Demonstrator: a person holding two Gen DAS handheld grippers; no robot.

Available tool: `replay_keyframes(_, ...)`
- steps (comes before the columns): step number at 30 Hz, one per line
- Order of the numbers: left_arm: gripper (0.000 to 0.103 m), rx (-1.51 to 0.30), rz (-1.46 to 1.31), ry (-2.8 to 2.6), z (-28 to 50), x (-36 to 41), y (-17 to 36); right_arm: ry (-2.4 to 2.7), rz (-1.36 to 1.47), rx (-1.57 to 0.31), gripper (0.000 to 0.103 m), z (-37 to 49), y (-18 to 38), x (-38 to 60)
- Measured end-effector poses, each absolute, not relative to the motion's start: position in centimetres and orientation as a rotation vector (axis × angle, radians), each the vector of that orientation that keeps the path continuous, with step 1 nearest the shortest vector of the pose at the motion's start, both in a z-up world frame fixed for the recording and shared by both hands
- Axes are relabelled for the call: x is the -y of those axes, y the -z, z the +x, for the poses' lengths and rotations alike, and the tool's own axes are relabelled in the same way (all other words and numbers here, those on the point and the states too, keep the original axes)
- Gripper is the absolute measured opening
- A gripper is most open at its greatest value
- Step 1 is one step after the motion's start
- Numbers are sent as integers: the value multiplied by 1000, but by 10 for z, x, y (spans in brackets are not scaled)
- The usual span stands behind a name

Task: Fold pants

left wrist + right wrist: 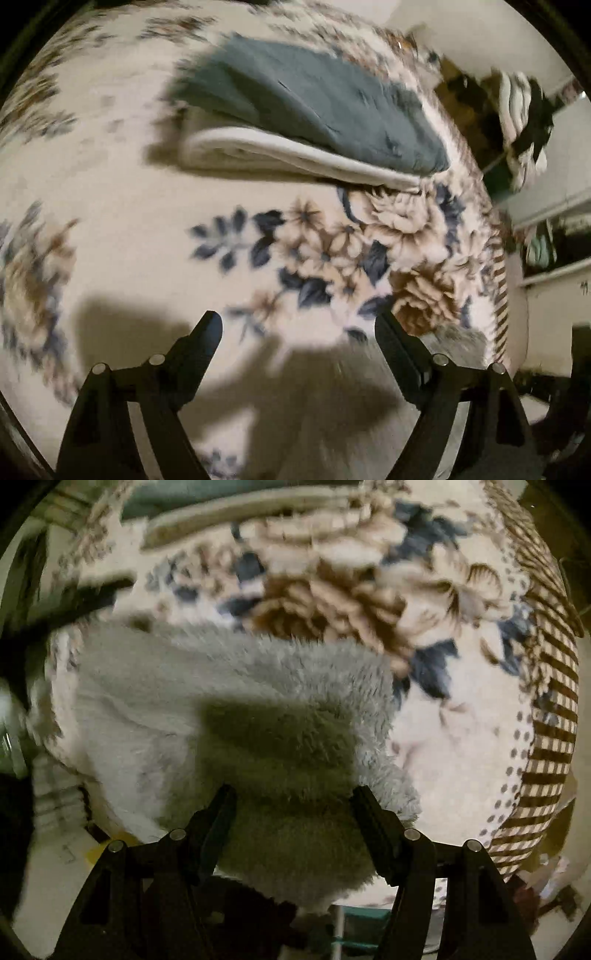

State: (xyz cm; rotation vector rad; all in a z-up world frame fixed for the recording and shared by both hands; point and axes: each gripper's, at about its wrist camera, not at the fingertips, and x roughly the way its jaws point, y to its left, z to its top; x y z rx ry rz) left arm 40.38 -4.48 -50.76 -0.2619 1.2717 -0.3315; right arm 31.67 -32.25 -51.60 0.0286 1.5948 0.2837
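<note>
Grey-blue pants (314, 107) with a pale fleece lining lie folded on the floral blanket (129, 221), far ahead of my left gripper (297, 325). That gripper is open and empty above the blanket. A fluffy pale grey garment (221, 709) lies at the bed edge in the right wrist view. My right gripper (293, 799) is open with its jaws on either side of that fluffy cloth, not closed on it. The folded pants also show as a strip at the top of the right wrist view (207, 502).
The blanket's striped border (546, 709) marks the bed edge on the right. White and black clothes (524, 122) hang beyond the bed by a white wall. Cluttered floor items (354, 930) lie below the bed edge.
</note>
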Motion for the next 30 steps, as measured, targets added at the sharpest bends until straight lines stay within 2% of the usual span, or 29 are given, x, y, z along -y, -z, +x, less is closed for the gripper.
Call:
replay_keyframes(2,84,-1240,-275,287,367,29,493,-340,54,-1532,68,330,495,308)
replay_keyframes(5,84,-1233,-281,242,326,22,490,-453,47,-1534,68,363,490,267)
replay_keyframes(10,84,-1271,-326,267,283,38,528,-647,-56,-1605,68,409,517,174)
replay_keyframes(12,84,-1268,-357,280,276,45,540,-735,-181,-1626,67,410,529,136)
replay_keyframes(13,84,-1259,-373,291,274,45,543,-755,-262,-1624,57,408,533,121)
replay_keyframes(14,84,-1250,-385,302,273,47,547,-769,-388,-1614,30,405,539,106)
replay_keyframes(16,84,-1239,-389,304,274,47,550,-730,-502,-1579,19,405,542,93)
replay_keyframes(17,84,-1236,-397,314,275,47,552,-654,-445,-1595,11,418,545,99)
replay_keyframes(19,84,-1233,-406,318,275,45,555,-477,-196,-1665,9,450,551,136)
replay_keyframes(22,84,-1232,-430,327,277,41,557,-369,17,-1757,9,469,564,171)
replay_keyframes(26,84,-1230,-423,333,278,44,555,-409,-142,-1740,10,471,546,155)
replay_keyframes(27,84,-1229,-425,336,275,43,554,-445,-169,-1720,14,470,539,148)
replay_keyframes(29,84,-1231,-432,346,274,46,554,-543,-277,-1656,56,462,527,122)
replay_keyframes(30,84,-1231,-433,351,274,47,554,-601,-338,-1655,62,457,529,107)
